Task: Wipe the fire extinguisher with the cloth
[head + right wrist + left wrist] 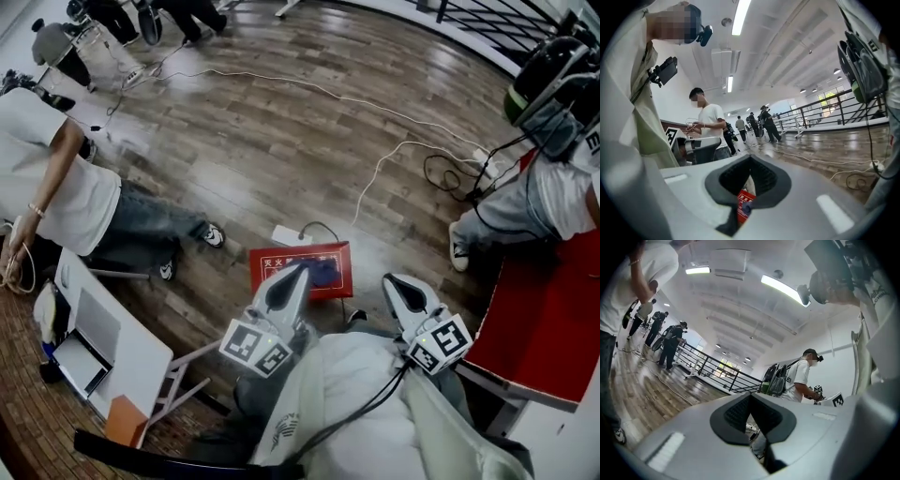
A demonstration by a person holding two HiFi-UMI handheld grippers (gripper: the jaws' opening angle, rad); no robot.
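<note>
l gripper (pixel 304 268) & r gripper (pixel 388 279) both closed, empty; blue cloth (pixel 324 272) lies on red box (pixel 279 265).

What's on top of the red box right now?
A blue cloth lies on the right half of the box. In the head view the left tongs hang in front of the box's middle, so that part of the top is covered.

Open wooden floor (pixel 262 150) lies beyond the red extinguisher box (pixel 277 266), crossed by a white cable (pixel 375 178), with a power strip (pixel 290 234) just behind the box. A seated person's legs (pixel 150 234) and a white folding table (pixel 112 347) block the left. Another person's foot (pixel 458 251) and a red-topped table (pixel 548 328) block the right.
</note>
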